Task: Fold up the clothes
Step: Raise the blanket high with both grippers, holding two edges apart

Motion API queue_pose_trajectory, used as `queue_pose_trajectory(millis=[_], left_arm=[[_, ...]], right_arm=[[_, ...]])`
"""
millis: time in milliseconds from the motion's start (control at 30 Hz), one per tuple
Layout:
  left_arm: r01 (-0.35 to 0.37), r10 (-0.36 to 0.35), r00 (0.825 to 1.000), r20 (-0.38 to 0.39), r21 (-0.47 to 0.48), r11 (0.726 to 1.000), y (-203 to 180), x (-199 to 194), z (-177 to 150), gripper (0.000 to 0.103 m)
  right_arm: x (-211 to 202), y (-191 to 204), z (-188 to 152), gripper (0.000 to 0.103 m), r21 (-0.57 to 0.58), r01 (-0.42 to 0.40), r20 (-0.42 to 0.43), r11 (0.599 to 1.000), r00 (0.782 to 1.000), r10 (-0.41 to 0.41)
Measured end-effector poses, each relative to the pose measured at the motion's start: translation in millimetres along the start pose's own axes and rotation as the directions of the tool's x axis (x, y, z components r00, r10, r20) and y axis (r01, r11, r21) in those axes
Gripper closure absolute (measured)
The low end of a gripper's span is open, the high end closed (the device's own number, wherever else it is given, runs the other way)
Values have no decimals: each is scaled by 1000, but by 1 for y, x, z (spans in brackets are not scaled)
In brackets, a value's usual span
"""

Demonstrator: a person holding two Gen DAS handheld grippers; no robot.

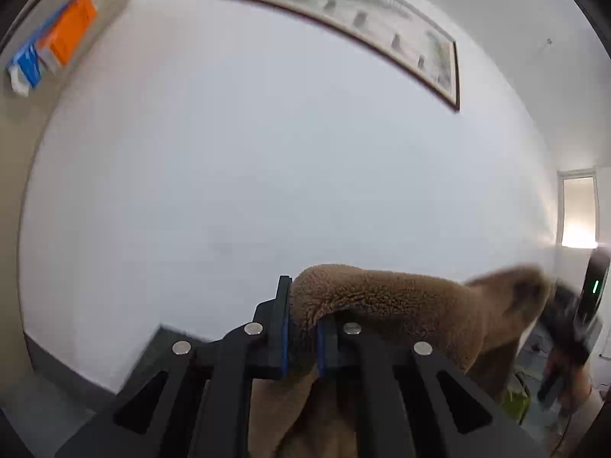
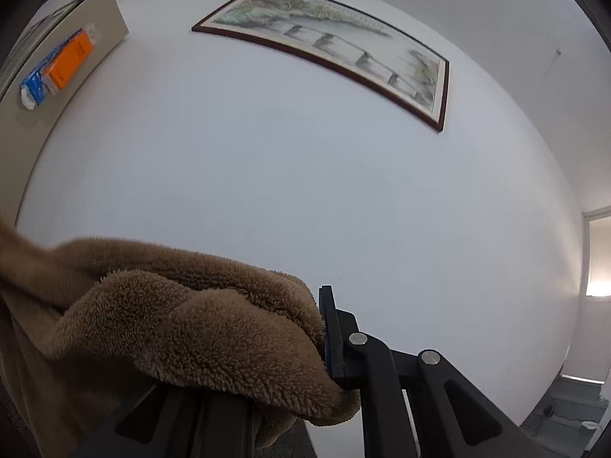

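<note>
Both grippers, left gripper (image 1: 303,328) and right gripper (image 2: 305,351), clamp the brown fleece garment (image 1: 382,297). It's held aloft against the wall (image 2: 305,191), likely so it hangs straight for folding.

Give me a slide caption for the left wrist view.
Left gripper pinches brown fleece garment, lifted before white wall and framed painting.

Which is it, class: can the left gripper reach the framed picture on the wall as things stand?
Probably not. The left gripper is shut on the brown fleece garment, and the framed picture hangs high on the wall, well beyond its fingertips.
</note>
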State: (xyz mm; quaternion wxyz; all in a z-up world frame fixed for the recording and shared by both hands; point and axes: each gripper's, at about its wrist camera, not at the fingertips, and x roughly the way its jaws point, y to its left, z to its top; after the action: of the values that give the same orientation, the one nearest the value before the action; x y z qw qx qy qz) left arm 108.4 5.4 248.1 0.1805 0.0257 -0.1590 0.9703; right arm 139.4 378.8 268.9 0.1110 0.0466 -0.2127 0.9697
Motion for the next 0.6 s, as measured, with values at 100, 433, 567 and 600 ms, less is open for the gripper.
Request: queue_pose_trajectory(millis=[100, 433, 567, 600], left_arm=[[-5, 0, 996, 94, 52, 999, -18, -17, 23, 91], [-45, 17, 983, 181, 156, 987, -52, -32, 55, 91], [-62, 27, 981, 190, 180, 982, -57, -40, 70, 91], [-63, 27, 981, 194, 181, 981, -56, -44, 71, 91]], right_arm=[[2, -7, -23, 91, 81, -150, -79, 985, 984, 157], [-14, 24, -121, 5, 292, -582, -151, 759, 756, 637], [-28, 42, -146, 5, 278, -606, -183, 745, 728, 661], [-31, 45, -150, 5, 273, -616, -189, 739, 718, 669]])
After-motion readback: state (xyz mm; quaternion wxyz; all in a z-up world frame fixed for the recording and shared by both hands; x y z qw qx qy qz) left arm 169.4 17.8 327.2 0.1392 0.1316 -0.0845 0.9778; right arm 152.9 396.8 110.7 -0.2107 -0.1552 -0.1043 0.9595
